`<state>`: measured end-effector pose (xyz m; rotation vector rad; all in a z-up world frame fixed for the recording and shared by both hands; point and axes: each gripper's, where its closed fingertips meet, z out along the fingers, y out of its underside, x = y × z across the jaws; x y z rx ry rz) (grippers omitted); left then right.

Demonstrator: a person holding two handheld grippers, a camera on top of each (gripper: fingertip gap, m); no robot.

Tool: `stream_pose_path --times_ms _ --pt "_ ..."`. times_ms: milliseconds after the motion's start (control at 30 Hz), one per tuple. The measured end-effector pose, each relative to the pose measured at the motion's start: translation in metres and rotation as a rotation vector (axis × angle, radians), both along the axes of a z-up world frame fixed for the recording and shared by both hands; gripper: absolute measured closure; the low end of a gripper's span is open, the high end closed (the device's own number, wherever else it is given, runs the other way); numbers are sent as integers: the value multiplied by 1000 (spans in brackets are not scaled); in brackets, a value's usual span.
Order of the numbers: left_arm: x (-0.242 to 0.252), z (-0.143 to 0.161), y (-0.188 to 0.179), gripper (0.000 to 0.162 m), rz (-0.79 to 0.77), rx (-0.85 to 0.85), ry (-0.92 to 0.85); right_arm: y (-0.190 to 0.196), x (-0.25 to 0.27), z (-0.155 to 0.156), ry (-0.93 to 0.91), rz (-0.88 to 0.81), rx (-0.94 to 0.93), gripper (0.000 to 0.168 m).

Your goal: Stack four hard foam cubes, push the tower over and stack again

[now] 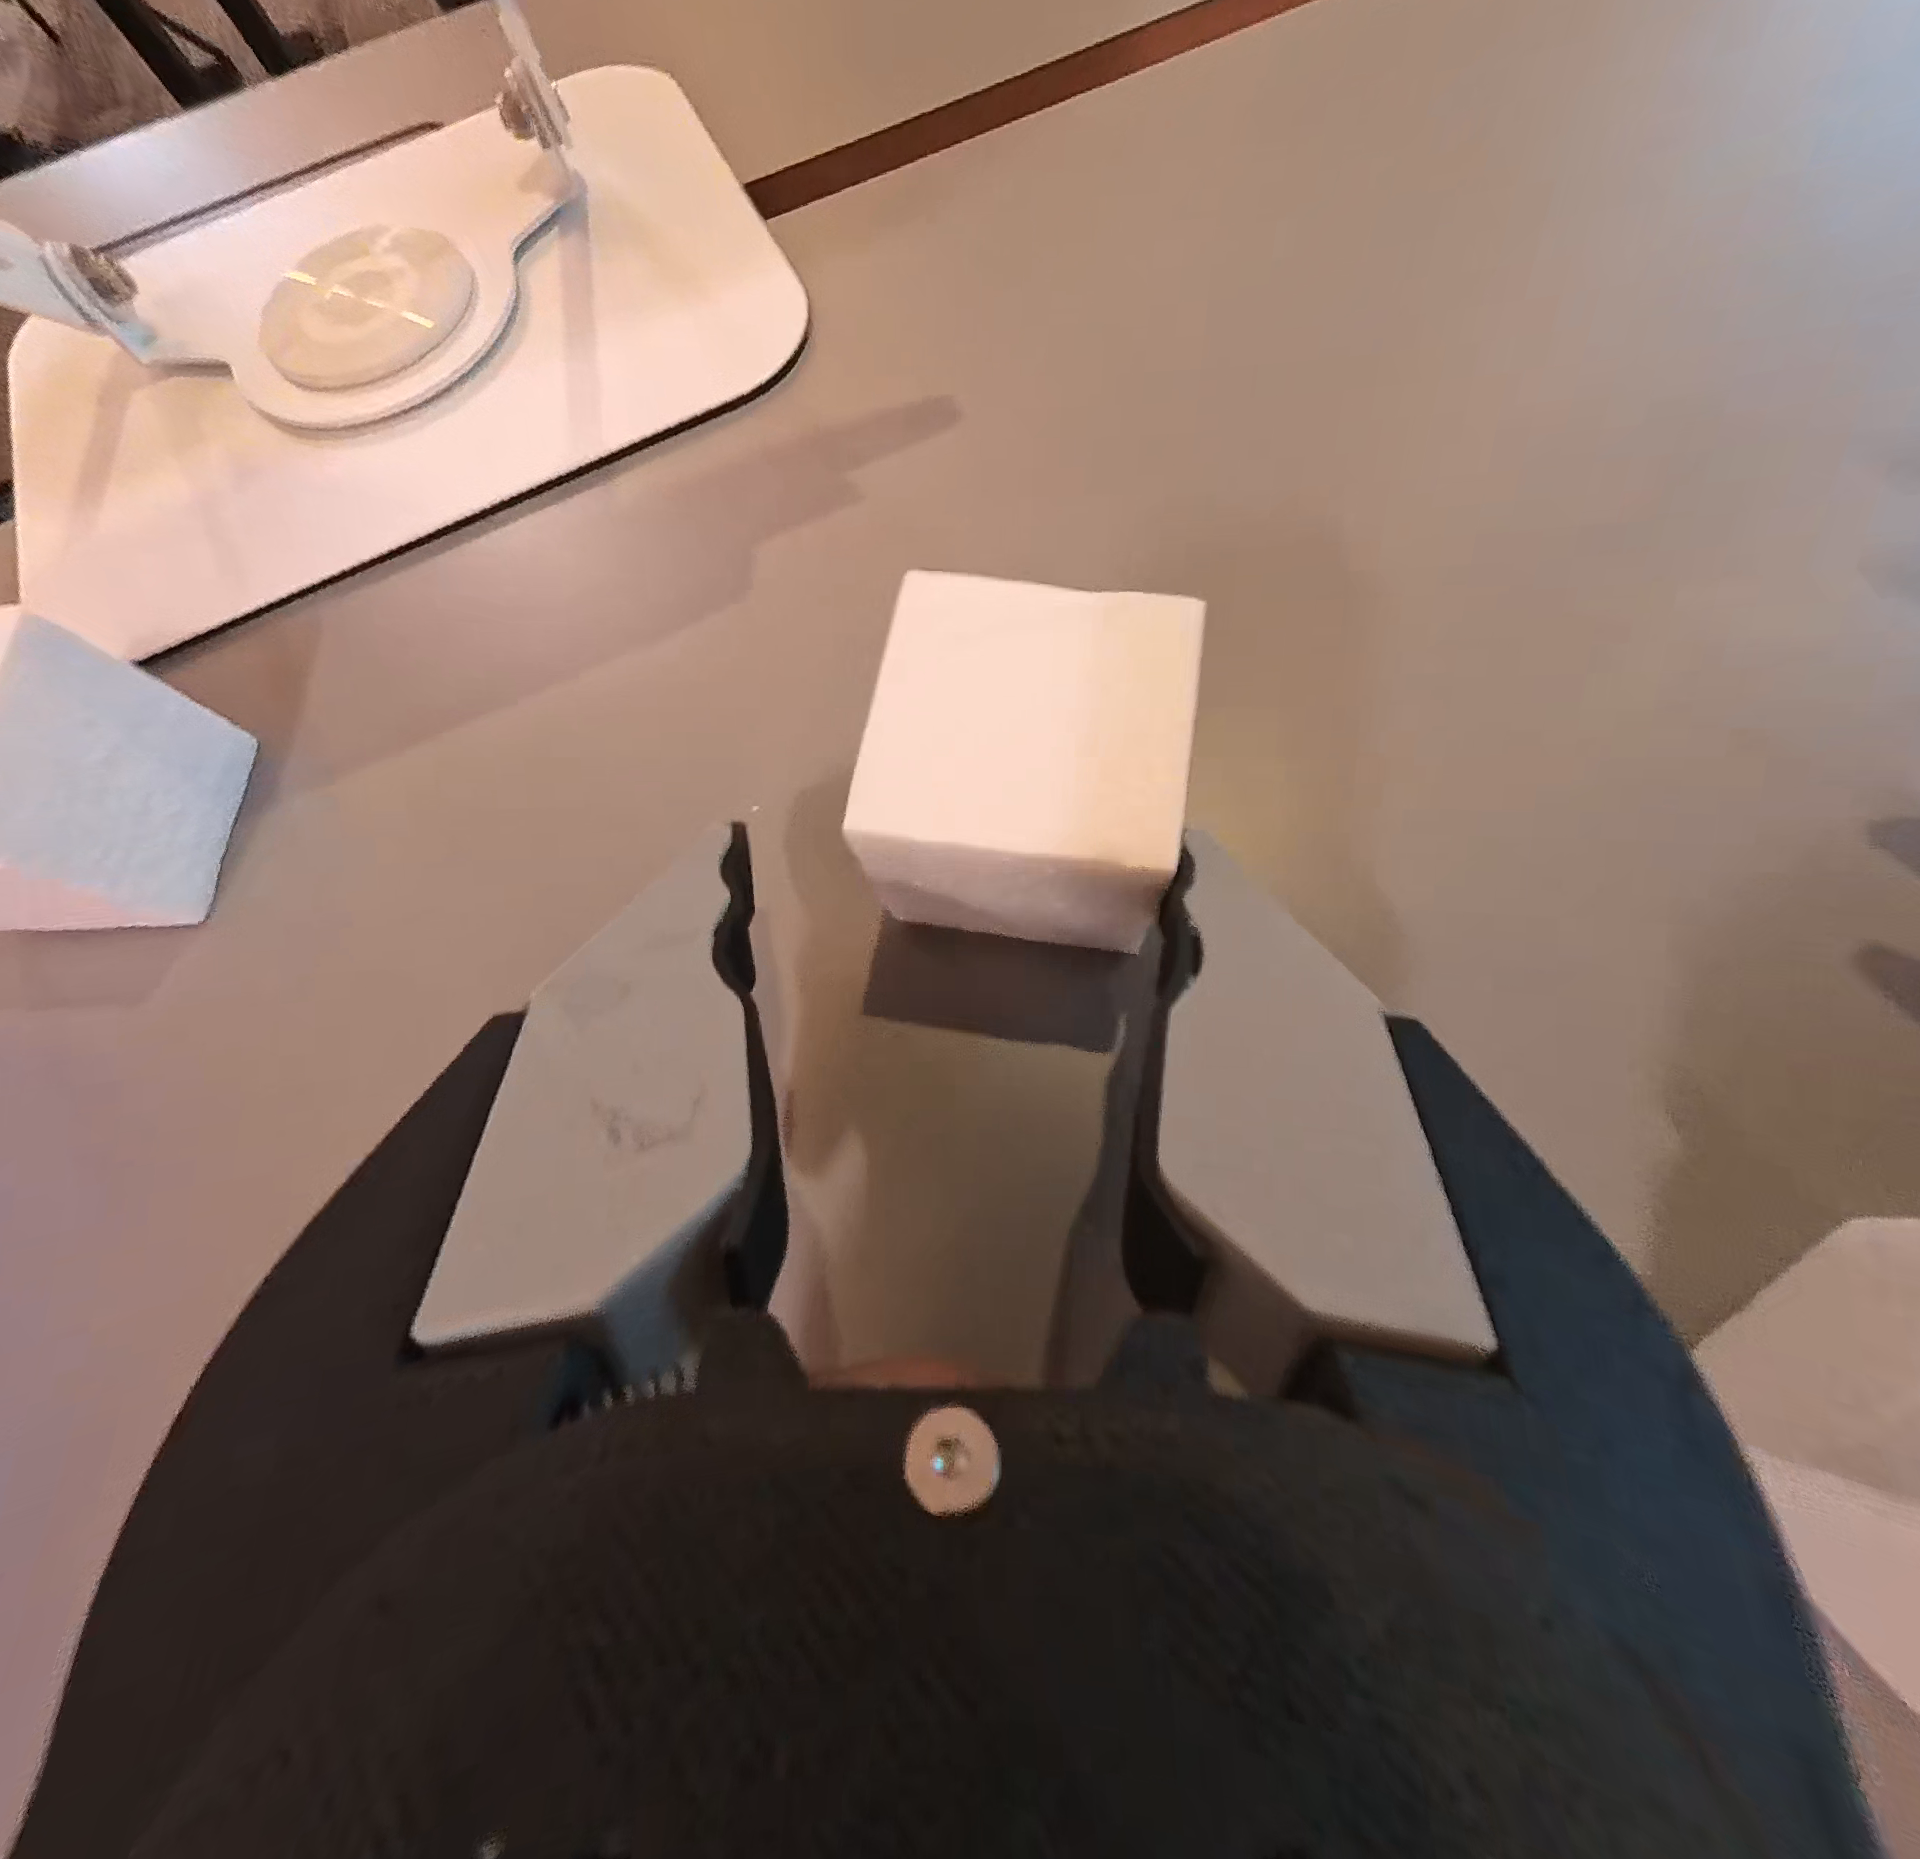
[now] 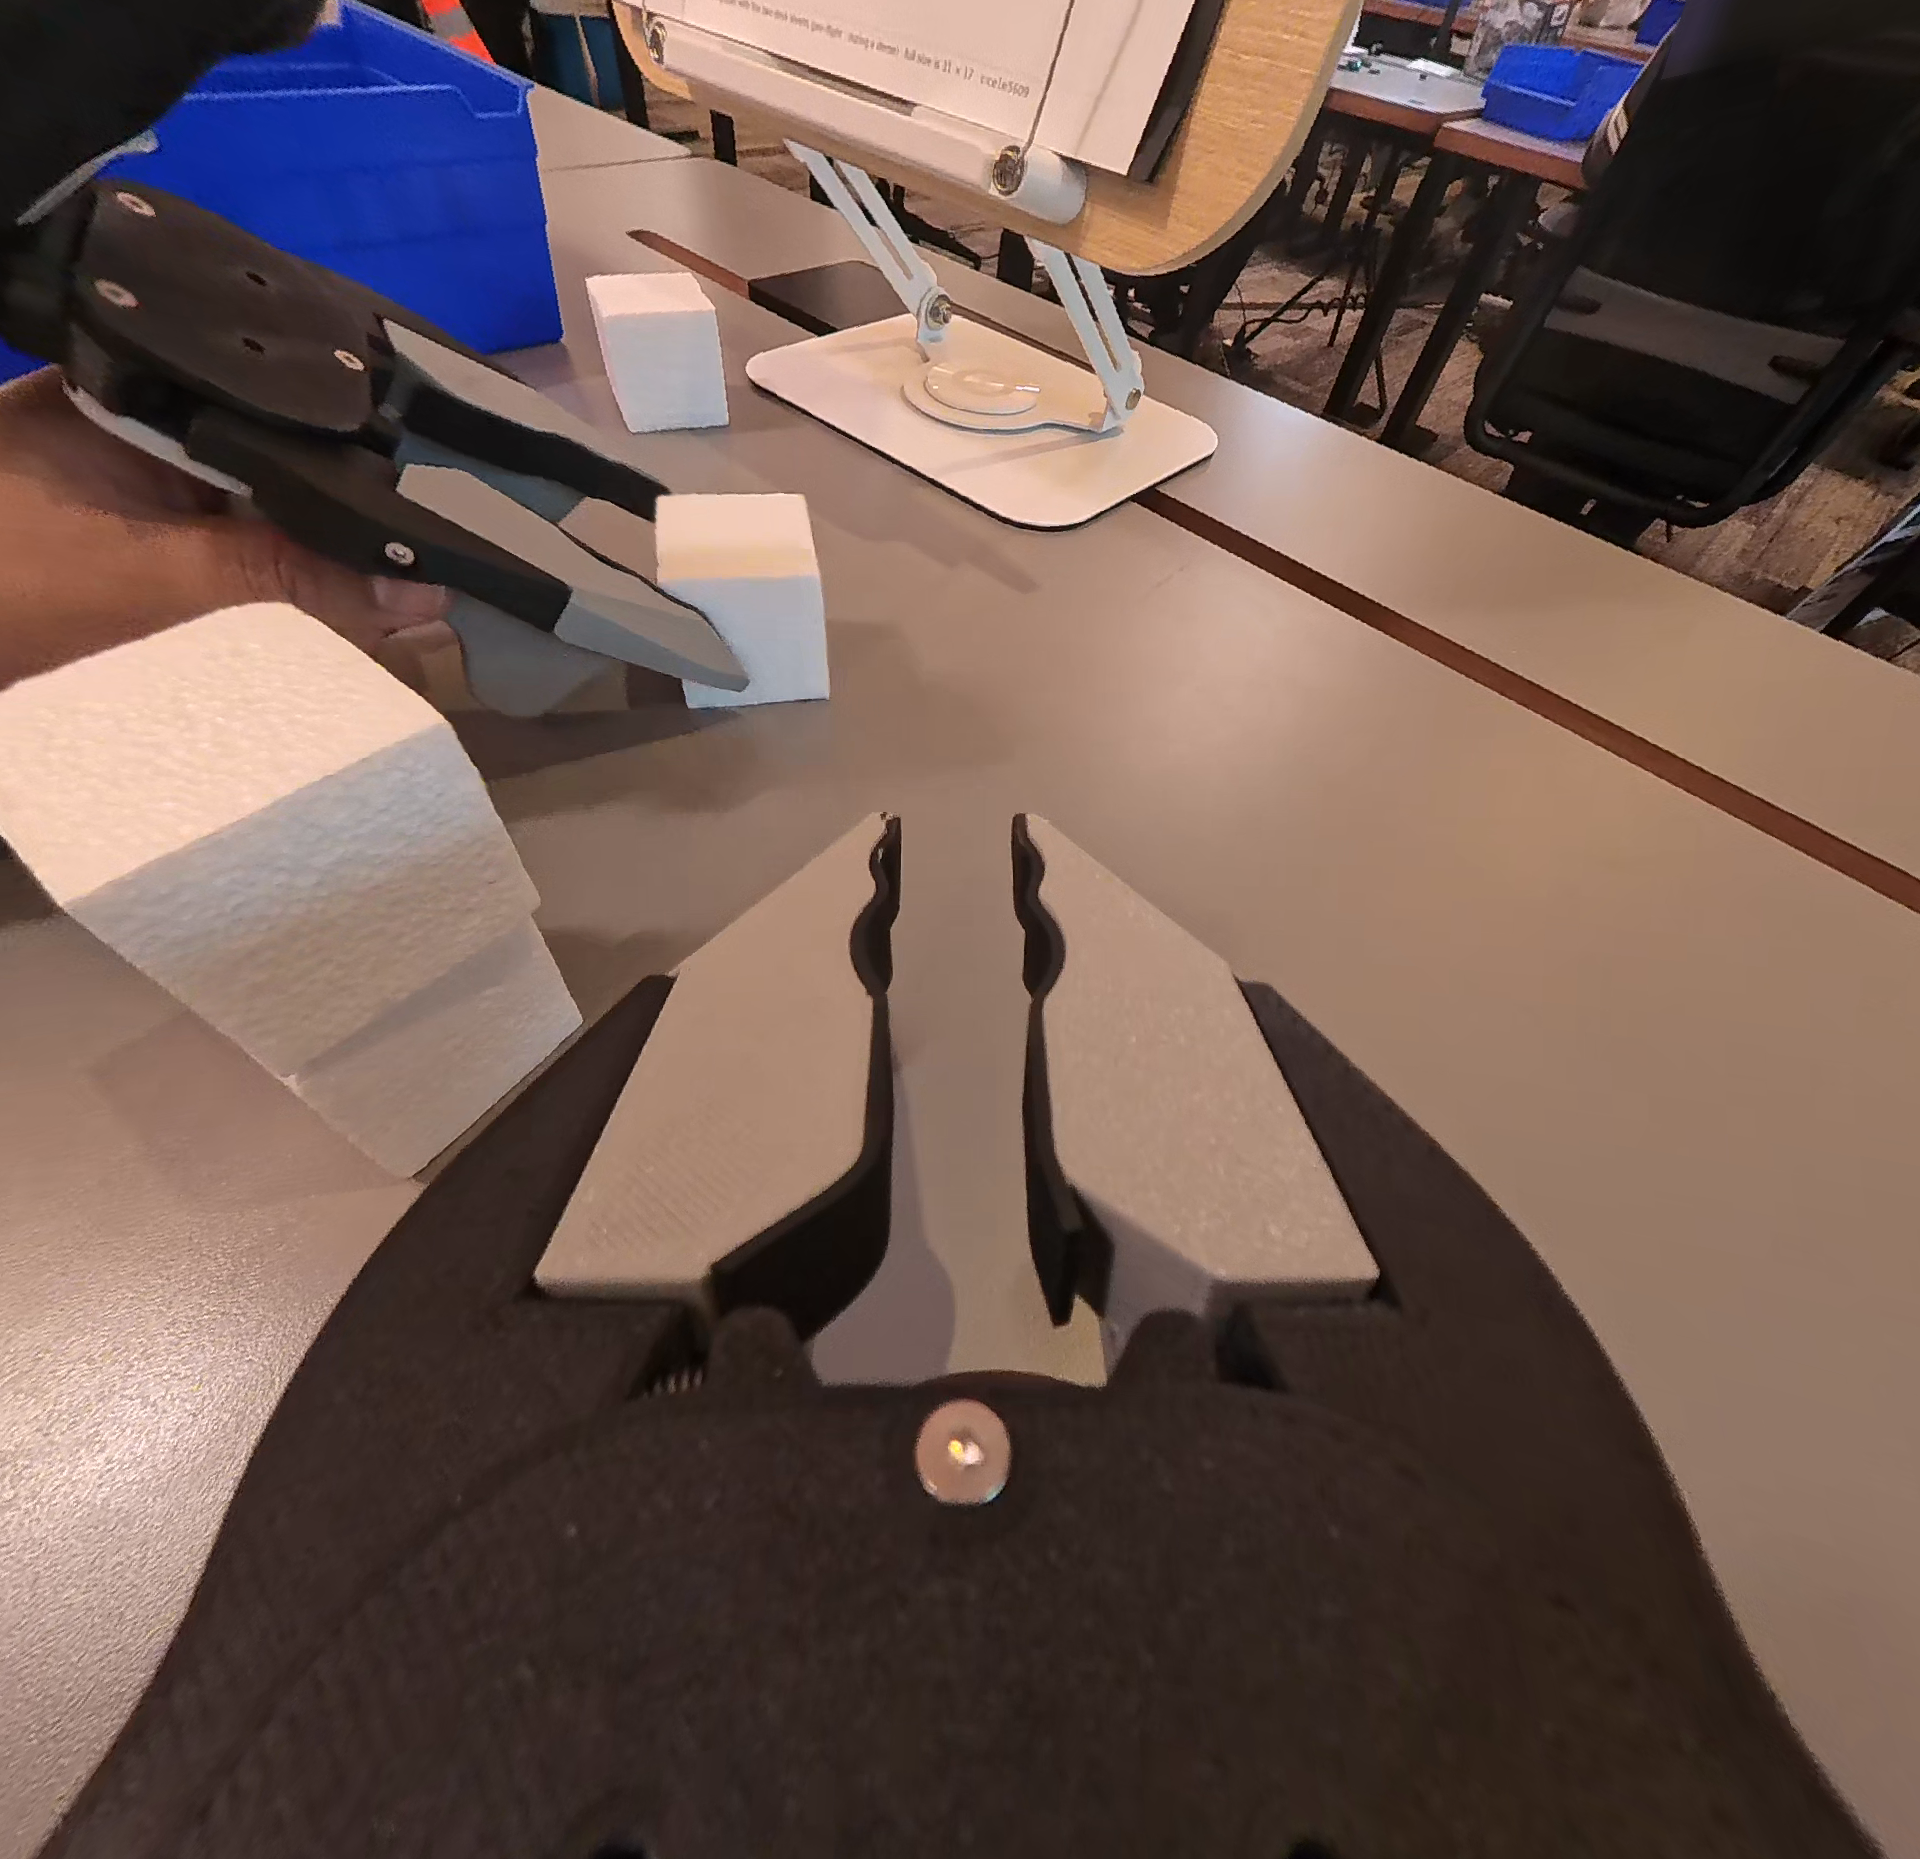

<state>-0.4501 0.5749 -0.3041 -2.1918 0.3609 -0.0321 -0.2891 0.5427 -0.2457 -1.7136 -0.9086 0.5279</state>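
Several white foam cubes sit on the grey table (image 2: 1351, 874). My left gripper (image 1: 961, 838) is open, with one cube (image 1: 1023, 749) resting on the table between its fingertips. The right finger touches the cube's corner and the left finger stands off it. In the right wrist view, the left gripper (image 2: 691, 583) straddles this cube (image 2: 758, 604). Two cubes are stacked, slightly offset, at the near left: the upper (image 2: 239, 801) on the lower (image 2: 457, 1061). Another cube (image 2: 660, 349) stands farther back and also shows in the left wrist view (image 1: 104, 770). My right gripper (image 2: 951, 843) is empty, its jaws a narrow gap apart, low over bare table.
A white stand base (image 2: 987, 427) holds a wooden board with a paper sheet (image 2: 935, 43) behind the cubes; the base also shows in the left wrist view (image 1: 416, 355). A blue bin (image 2: 343, 199) stands at the back left. A brown seam (image 2: 1558, 708) crosses the table. Chairs and other tables lie beyond.
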Motion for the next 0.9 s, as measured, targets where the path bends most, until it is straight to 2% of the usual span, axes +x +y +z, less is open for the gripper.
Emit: stream_pose_path --times_ms 167,333,500,567,667,833,900 --pt "-14 -1 -2 79 10 -19 -46 -1 1 4 16 1 3 150" --pt "-1 2 -4 75 -85 -9 -87 -2 0 2 14 9 -2 150" --pt "12 1 5 70 -207 -2 -29 -4 -4 1 0 20 3 150" --pt "14 -1 5 75 -228 -18 -35 -3 -4 0 -1 20 3 150" --pt "11 -1 6 103 -215 -27 -61 -3 -4 -1 2 19 -6 149" --pt "12 4 2 104 -237 -27 -124 -3 -4 -1 -6 18 -1 150" --pt "19 17 -6 104 -285 -12 -176 -3 -3 0 -2 17 0 150"
